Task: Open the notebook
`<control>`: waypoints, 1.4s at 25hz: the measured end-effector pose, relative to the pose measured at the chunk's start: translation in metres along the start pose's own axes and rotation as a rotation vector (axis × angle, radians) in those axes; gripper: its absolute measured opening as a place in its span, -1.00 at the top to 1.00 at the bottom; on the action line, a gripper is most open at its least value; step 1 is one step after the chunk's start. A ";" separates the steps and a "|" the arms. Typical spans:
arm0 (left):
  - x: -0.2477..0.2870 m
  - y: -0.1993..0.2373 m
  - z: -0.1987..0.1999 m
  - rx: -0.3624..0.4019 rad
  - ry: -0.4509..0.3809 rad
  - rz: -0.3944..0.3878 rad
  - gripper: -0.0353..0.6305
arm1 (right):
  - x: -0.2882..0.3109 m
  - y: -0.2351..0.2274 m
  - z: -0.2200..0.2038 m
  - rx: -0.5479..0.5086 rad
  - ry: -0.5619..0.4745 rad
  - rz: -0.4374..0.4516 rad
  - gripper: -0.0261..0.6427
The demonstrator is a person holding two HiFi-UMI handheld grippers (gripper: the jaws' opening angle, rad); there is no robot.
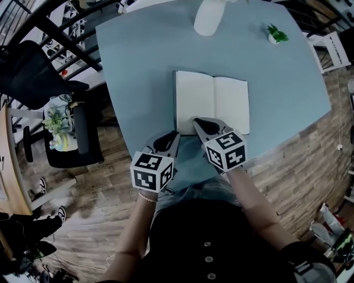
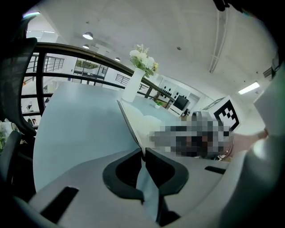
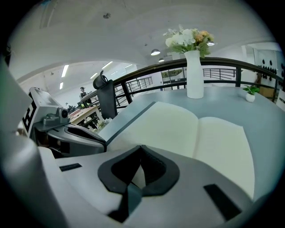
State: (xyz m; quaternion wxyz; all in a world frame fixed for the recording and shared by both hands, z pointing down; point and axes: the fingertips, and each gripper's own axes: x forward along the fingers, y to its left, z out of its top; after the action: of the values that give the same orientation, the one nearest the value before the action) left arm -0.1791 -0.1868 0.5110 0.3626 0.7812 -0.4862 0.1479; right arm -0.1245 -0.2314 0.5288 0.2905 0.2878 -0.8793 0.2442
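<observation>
Forearms (image 1: 251,193) rise from the bottom of the head view, each ending in a gripper topped by a marker cube. The left gripper (image 1: 175,134) (image 2: 142,150) sits lower in that frame. Its tips are at the near left corner of the notebook (image 1: 213,99) (image 2: 149,121) (image 3: 196,129), where the dark cover edge shows. In the left gripper view its jaws are drawn almost together, the tips meeting with only a thin wedge of blue surface behind them. Nothing is caught between the pads, and the cover's edge runs up and away from the tips.

The right gripper (image 1: 196,120) (image 3: 140,148) reaches a little further up the head view, its tips over the near edge of the left-hand page. In the right gripper view its jaws are also clenched on nothing, the tips touching, with cream paper showing past them.

The notebook lies open and flat near the lower edge of the blue table (image 1: 144,66), in the middle of the head view. Both of its blank cream pages face up and the spine runs away from the person.

Further up the frame a white vase (image 1: 207,16) (image 2: 131,87) (image 3: 194,73) stands near the table's far edge. It holds pale flowers (image 2: 143,58) (image 3: 187,38). A small potted plant (image 1: 275,34) (image 3: 250,92) sits in the upper right of the head view, well apart from the notebook.

A black chair (image 1: 33,72) stands at the upper left on the wooden floor (image 1: 298,166). A dark railing (image 3: 218,61) (image 2: 67,49) curves behind the table in both gripper views.
</observation>
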 end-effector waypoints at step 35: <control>0.010 0.030 -0.025 0.093 0.171 0.072 0.73 | 0.023 0.002 -0.018 -0.053 0.135 -0.115 0.90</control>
State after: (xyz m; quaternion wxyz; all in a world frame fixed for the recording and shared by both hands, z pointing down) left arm -0.1974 -0.1831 0.5471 0.3607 0.7637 -0.4738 0.2492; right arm -0.1349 -0.2277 0.5561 0.3702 0.3131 -0.8459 0.2224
